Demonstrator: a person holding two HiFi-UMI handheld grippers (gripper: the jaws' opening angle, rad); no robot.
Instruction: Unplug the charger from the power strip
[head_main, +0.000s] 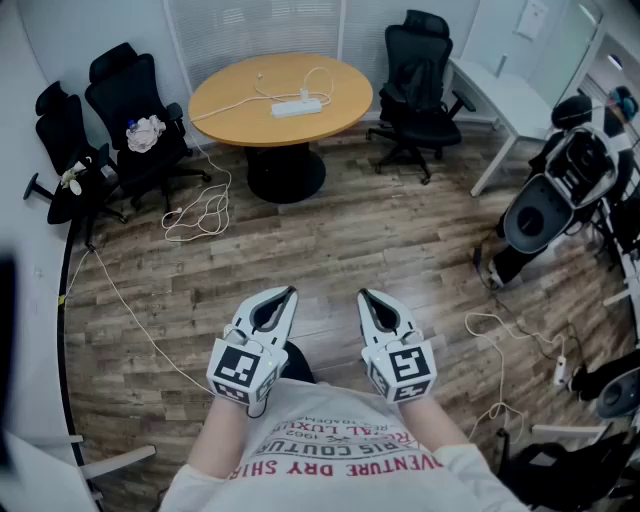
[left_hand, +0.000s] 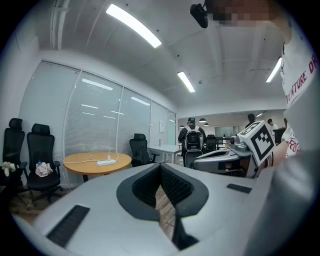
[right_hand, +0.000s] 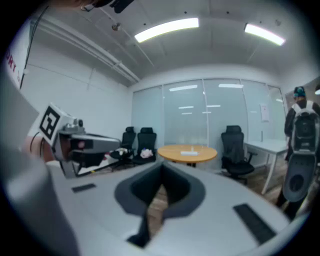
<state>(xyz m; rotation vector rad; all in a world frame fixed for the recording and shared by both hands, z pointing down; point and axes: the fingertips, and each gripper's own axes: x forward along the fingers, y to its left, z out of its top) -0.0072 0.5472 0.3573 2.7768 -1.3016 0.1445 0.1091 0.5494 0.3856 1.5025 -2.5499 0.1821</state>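
Ahead | power strip (head_main: 297, 107) on round table (head_main: 232, 98) | chairs (head_main: 128, 95) flanking

The head view looks steeply down from above the person, well back from the round table (head_main: 240, 100), which sits at the top of its frame. The 2 gripper views ride low on the left gripper (head_main: 285, 296) and the right gripper (head_main: 366, 297), side by side, facing almost level toward that table from far off. All 3 views share the table and the black chairs (head_main: 125, 95) beside it. Each gripper view also catches the other gripper at its edge, much nearer than the table.
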